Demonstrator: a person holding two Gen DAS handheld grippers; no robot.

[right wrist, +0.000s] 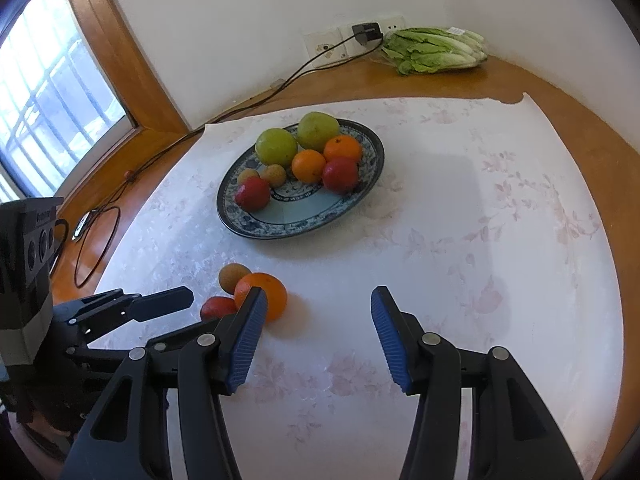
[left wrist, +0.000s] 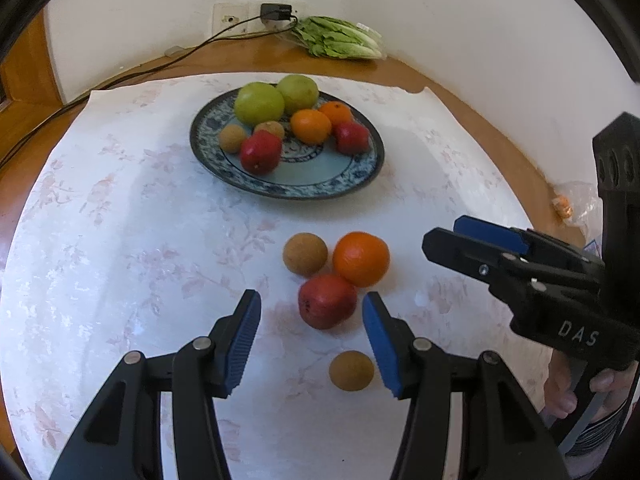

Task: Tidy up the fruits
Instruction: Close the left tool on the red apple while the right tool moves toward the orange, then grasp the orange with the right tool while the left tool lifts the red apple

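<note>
A blue-patterned plate [left wrist: 320,188] [right wrist: 280,224] holds two green fruits, two oranges, two red fruits and two small brown fruits. Loose on the cloth lie a red fruit [left wrist: 327,301] [right wrist: 216,307], an orange [left wrist: 361,258] [right wrist: 266,294], a brown fruit [left wrist: 305,254] [right wrist: 233,276] and a second brown fruit [left wrist: 351,370]. My left gripper [left wrist: 312,340] is open and empty, its blue pads either side of the loose red fruit and just short of it. My right gripper [right wrist: 318,336] is open and empty, to the right of the orange; it also shows in the left wrist view [left wrist: 460,236].
A white floral cloth [left wrist: 120,260] covers the round wooden table [right wrist: 400,80]. Leafy greens in a bag [left wrist: 340,38] [right wrist: 436,50] lie by the wall. A black cable [right wrist: 200,128] runs from a wall charger [right wrist: 366,32] across the table. A window [right wrist: 48,100] is at the left.
</note>
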